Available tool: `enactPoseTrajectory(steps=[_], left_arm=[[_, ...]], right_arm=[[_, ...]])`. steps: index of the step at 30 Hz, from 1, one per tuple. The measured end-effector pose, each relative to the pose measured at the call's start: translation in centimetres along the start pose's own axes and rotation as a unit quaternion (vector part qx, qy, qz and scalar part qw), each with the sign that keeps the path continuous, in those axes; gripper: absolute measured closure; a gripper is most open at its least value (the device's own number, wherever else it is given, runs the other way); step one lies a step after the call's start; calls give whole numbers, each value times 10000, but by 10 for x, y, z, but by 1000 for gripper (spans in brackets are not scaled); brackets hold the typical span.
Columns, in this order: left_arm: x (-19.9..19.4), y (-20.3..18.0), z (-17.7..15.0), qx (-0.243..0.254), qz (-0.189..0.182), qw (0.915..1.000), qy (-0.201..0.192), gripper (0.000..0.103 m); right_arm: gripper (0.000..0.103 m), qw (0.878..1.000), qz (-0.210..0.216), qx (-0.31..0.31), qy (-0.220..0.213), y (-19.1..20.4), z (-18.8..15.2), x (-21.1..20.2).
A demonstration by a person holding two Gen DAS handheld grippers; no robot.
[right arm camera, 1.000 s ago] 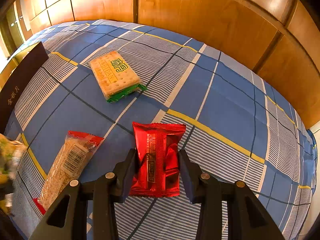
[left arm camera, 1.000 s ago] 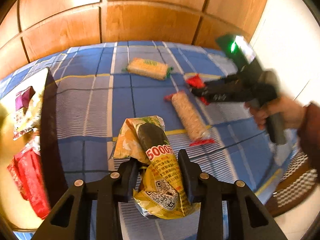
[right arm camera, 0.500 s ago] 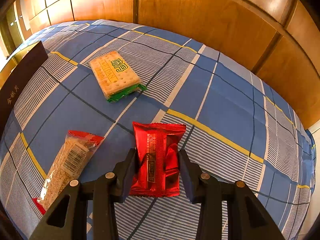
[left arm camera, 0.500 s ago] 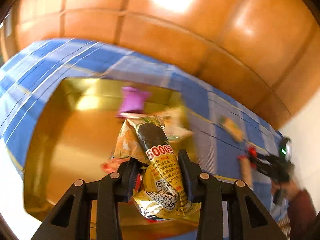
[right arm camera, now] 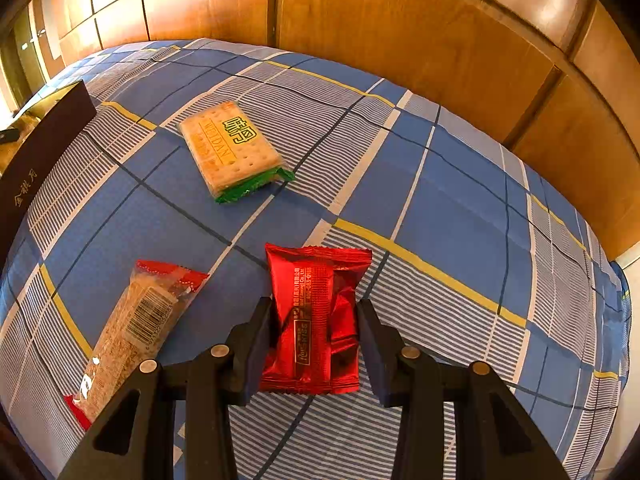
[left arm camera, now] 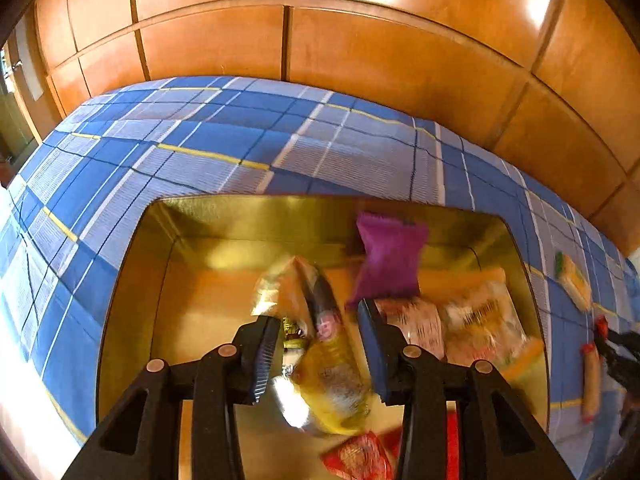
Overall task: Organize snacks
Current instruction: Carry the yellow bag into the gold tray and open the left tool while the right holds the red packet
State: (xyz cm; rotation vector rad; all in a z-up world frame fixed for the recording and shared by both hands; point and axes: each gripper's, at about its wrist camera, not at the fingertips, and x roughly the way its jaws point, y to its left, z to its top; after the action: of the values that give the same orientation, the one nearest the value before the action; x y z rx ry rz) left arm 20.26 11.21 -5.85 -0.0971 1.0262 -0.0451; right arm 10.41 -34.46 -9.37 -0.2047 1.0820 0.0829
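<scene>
My left gripper (left arm camera: 318,344) hangs over the open gold box (left arm camera: 192,280), and its jaws are opening. A blurred yellow snack packet (left arm camera: 328,384) sits loose between them, with a gap at the left pad. A purple packet (left arm camera: 388,260), pale wrapped snacks (left arm camera: 480,320) and a red packet (left arm camera: 356,456) lie in the box. My right gripper (right arm camera: 314,308) is shut on a red foil packet (right arm camera: 316,272) low over the blue plaid bedspread (right arm camera: 440,208). Beside it lie a grain bar (right arm camera: 136,332) and a green-ended cracker pack (right arm camera: 232,148).
The box's dark outer wall (right arm camera: 44,136) stands at the left edge of the right wrist view. Wooden panelling (right arm camera: 400,20) runs along the far side of the bed. In the left wrist view the cracker pack (left arm camera: 574,280) and grain bar (left arm camera: 591,380) show far right.
My left gripper swung from over the bedspread to above the gold box, and the yellow packet has come loose between its jaws. The right gripper and its red packet kept still.
</scene>
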Motion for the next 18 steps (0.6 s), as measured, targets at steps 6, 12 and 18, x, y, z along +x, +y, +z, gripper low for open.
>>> enactPoseTrajectory(steps=[6, 12, 18], left_arm=[[-16, 5, -15, -311, 257, 9990, -186, 57], [-49, -7, -52, -382, 621, 9966, -376, 56], [-79, -33, -82, -94, 617, 9957, -689, 53]], right_arm=[[61, 10000, -25, -48, -14, 1, 0, -1], [61, 9999, -71, -83, -33, 2, -1, -2], [61, 9999, -65, -67, -48, 2, -2, -3]])
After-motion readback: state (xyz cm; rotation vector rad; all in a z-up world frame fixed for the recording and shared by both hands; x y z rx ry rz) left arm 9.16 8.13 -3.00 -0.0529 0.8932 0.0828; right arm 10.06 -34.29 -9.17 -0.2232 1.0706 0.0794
